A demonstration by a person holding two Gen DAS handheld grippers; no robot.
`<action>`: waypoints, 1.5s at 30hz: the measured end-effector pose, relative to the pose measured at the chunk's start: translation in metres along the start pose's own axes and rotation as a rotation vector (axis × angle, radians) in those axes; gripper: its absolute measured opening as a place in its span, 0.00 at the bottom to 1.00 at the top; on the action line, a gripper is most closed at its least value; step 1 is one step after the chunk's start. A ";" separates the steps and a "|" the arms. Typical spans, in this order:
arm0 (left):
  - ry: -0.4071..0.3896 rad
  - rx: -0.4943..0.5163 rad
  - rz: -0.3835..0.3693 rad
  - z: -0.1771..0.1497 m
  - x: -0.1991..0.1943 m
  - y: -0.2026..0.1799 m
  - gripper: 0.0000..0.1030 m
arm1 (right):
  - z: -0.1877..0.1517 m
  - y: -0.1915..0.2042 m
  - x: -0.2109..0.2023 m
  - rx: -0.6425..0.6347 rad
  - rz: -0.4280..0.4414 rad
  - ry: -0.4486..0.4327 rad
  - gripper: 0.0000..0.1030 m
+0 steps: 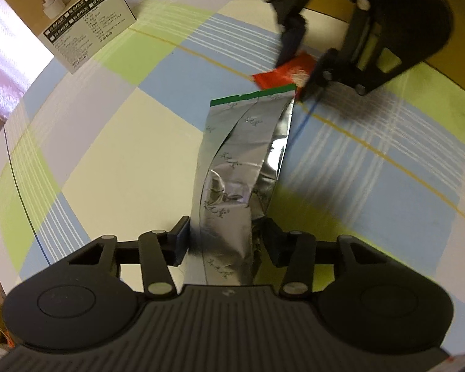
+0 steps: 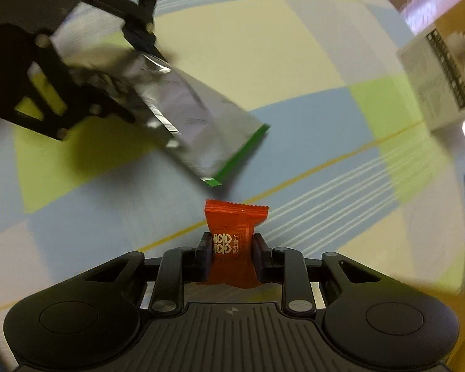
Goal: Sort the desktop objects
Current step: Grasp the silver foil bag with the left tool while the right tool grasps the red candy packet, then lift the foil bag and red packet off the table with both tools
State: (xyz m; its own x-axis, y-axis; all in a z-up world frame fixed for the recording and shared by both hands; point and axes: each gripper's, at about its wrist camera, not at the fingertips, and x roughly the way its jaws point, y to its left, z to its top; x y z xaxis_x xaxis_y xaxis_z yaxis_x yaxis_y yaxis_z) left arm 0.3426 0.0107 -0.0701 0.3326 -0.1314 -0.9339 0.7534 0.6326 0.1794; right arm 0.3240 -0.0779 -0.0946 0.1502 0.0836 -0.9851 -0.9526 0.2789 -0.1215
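The left hand-held gripper (image 1: pixel 224 241) is clenched on a long silver foil packet (image 1: pixel 245 155), its pads pressing the packet's two sides near the lower end. The packet reaches away from the fingers over the checked table (image 1: pixel 114 142), and its green-edged far end lies just beside a red candy wrapper (image 1: pixel 282 73).

The right hand-held gripper (image 2: pixel 232 255) points down at the table and grasps that red candy wrapper (image 2: pixel 234 232) by its middle, both pads tight against it, the crimped top edge standing clear above the fingers. In the right wrist view the silver packet (image 2: pixel 195 124) slants in from the upper left, its green edge close to the candy but apart from it.

A printed cardboard box (image 1: pixel 71 15) stands at the table's far left.
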 end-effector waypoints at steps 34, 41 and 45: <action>0.103 -0.211 -0.140 -0.033 -0.035 -0.102 0.57 | -0.139 0.120 -0.031 0.506 0.034 -0.220 0.35; 0.091 -0.226 -0.128 -0.031 -0.033 -0.103 0.42 | -0.141 0.120 -0.031 0.551 0.017 -0.248 0.26; 0.083 -0.223 -0.114 -0.033 -0.037 -0.111 0.39 | -0.144 0.124 -0.034 0.580 0.021 -0.258 0.25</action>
State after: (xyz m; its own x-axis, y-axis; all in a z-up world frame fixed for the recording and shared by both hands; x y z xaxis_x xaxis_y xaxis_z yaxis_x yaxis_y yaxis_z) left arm 0.2282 -0.0295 -0.0660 0.1981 -0.1545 -0.9679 0.6365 0.7712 0.0072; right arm 0.1620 -0.1842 -0.0933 0.2610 0.3025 -0.9167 -0.6685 0.7417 0.0544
